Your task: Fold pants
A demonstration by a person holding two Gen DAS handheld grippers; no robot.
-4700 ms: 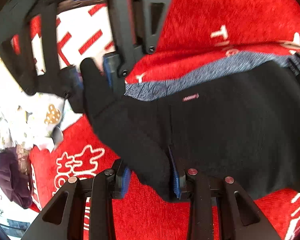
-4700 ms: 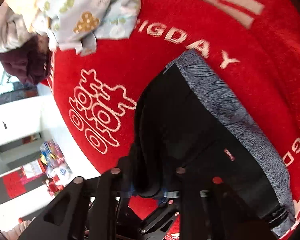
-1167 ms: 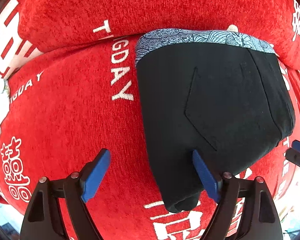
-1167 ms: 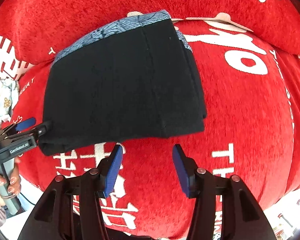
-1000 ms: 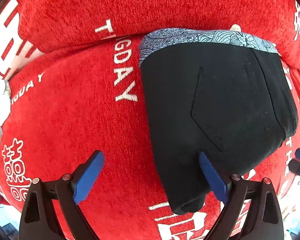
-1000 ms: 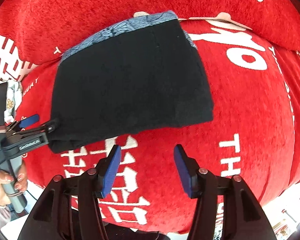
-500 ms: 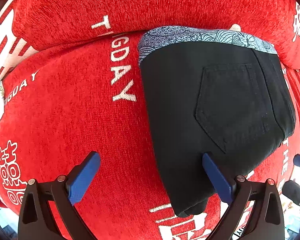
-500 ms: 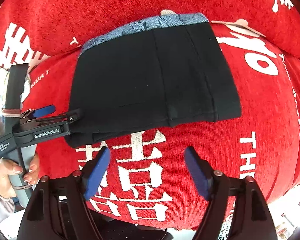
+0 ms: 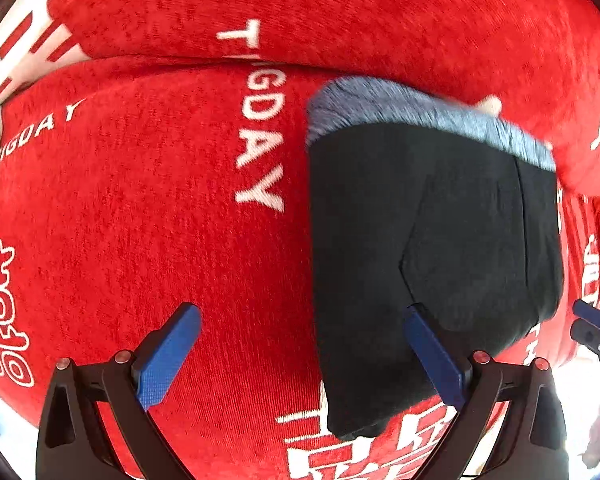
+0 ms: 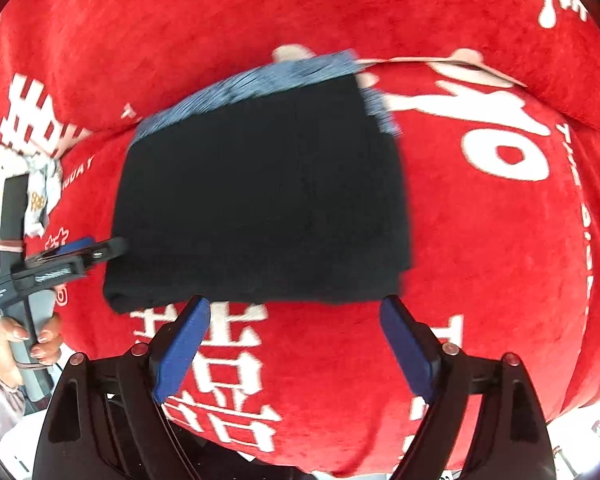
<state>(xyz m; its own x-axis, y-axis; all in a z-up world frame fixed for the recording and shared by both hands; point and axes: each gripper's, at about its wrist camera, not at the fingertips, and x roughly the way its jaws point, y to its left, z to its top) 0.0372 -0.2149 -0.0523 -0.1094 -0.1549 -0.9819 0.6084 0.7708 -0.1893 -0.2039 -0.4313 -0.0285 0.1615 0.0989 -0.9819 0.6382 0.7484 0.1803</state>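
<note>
Overhead, both tongs point down (jaws wide) beside folded pants (image 10: 260, 200); empty.

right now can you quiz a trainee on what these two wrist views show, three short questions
1. True or false: the black pants lie folded on the red cover.
2. What colour is the band along the pants' far edge?
3. Are the right tongs A) shut on cloth, or B) open with nothing between them?

Key:
1. True.
2. Blue-grey.
3. B; they have just been opening. The left tongs are open too.
</note>
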